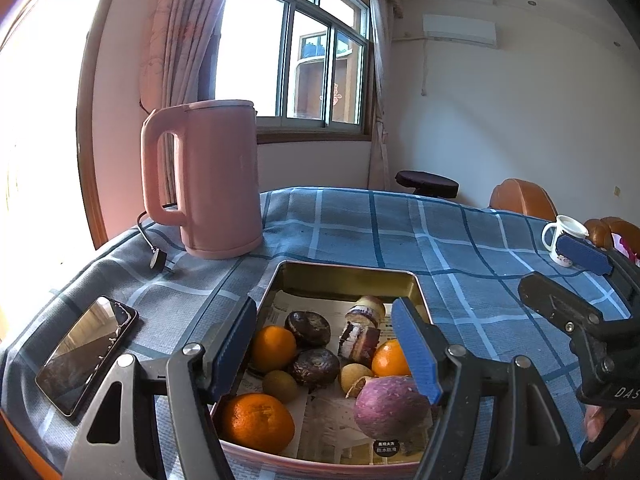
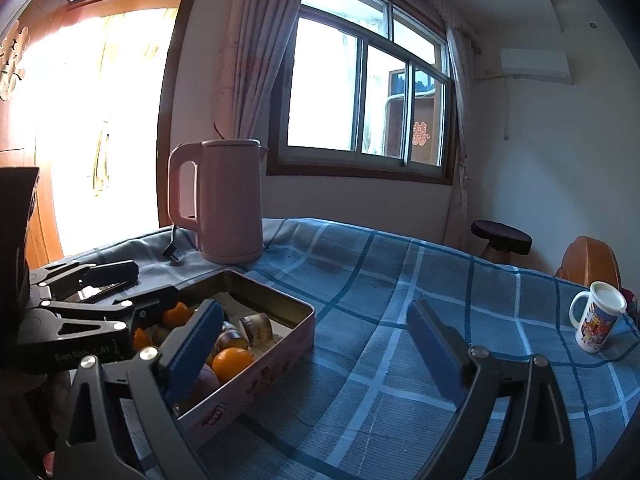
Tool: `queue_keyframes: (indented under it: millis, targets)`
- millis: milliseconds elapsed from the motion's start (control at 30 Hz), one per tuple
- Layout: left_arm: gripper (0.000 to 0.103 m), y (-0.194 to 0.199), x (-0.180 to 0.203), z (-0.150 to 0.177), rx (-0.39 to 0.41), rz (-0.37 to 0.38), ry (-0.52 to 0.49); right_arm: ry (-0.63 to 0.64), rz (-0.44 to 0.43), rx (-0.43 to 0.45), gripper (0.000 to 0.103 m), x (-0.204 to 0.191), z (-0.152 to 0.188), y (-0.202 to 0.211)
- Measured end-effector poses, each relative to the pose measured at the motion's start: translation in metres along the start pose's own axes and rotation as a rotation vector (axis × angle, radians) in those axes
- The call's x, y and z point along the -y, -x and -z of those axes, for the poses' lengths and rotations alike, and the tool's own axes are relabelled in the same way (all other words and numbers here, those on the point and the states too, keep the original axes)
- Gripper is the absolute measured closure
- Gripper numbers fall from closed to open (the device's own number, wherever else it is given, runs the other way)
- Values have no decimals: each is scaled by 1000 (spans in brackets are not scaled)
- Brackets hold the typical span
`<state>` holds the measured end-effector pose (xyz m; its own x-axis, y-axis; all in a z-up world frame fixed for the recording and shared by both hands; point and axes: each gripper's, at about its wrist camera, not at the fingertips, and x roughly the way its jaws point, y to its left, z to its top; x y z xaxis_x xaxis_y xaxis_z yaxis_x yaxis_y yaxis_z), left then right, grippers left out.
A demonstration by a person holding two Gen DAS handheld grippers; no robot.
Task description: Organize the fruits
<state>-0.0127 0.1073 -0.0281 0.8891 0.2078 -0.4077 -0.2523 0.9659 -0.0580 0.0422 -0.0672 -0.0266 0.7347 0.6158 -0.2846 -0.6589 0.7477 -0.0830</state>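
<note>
Nearest, the left gripper hangs wide and empty over the rectangular metal tin, which sits on the blue checked table holding round orange tangerines, a purple-skinned round fruit, small brown-green fruits and dark cakes. Beside the tin, the right gripper is spread wide with nothing between its fingers. To sort well, I would take one fruit squarely across its middle, clear of neighbours. Farther back stands a pink plastic kettle.
</note>
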Motion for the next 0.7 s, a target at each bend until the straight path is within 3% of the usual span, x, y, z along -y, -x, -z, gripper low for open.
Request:
queue_keyframes:
  millis: [700]
  targets:
    - [31, 10, 5, -4, 37, 6, -15, 13, 28, 19, 4, 3, 2, 5]
